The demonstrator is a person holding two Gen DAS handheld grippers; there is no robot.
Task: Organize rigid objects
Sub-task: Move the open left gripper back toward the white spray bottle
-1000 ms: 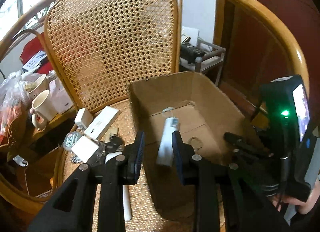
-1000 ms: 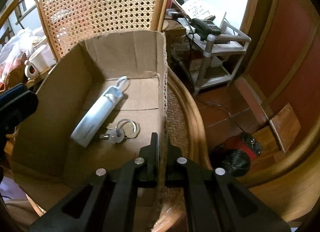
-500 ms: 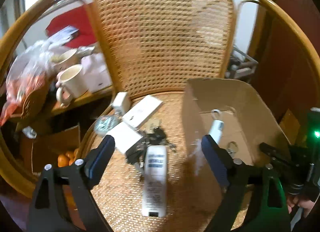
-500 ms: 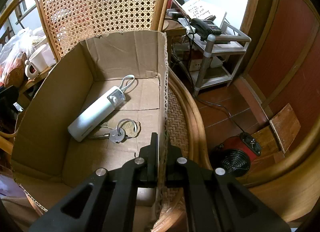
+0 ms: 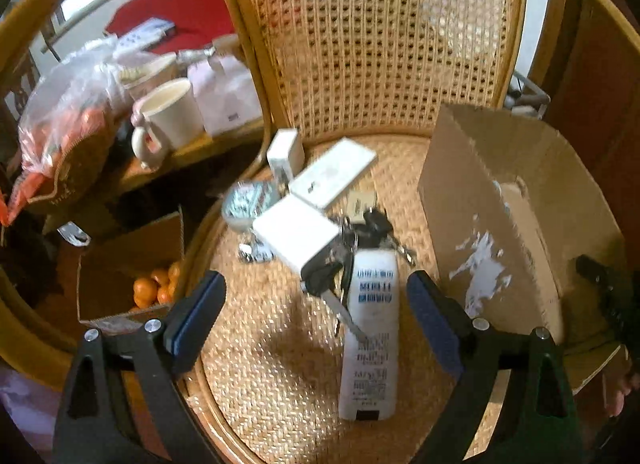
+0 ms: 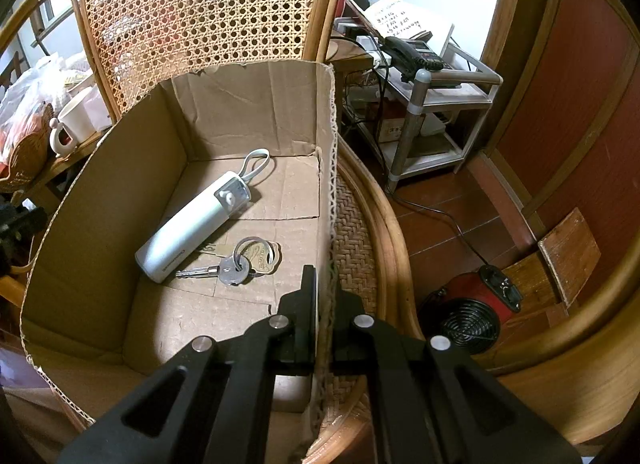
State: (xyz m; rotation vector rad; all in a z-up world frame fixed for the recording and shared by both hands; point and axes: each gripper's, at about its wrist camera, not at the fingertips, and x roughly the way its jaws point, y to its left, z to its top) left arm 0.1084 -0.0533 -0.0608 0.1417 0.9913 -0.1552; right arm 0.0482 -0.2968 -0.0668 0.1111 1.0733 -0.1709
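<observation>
Left claw (image 5: 314, 310), jaws wide and empty, has swung off the box (image 5: 516, 200) after dropping the white cylinder (image 6: 192, 224); white remote (image 5: 372, 328) now lies between its fingers. Right claw (image 6: 324, 304) stays clamped on the box wall.

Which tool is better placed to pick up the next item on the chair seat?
Left. The left tool is open over the white remote, while the right tool is shut on the cardboard box wall.

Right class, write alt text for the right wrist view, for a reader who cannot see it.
The right gripper is shut on the right wall of an open cardboard box standing on a woven cane chair. Inside the box lie a white cylindrical power bank with a loop strap and a set of keys.
</observation>
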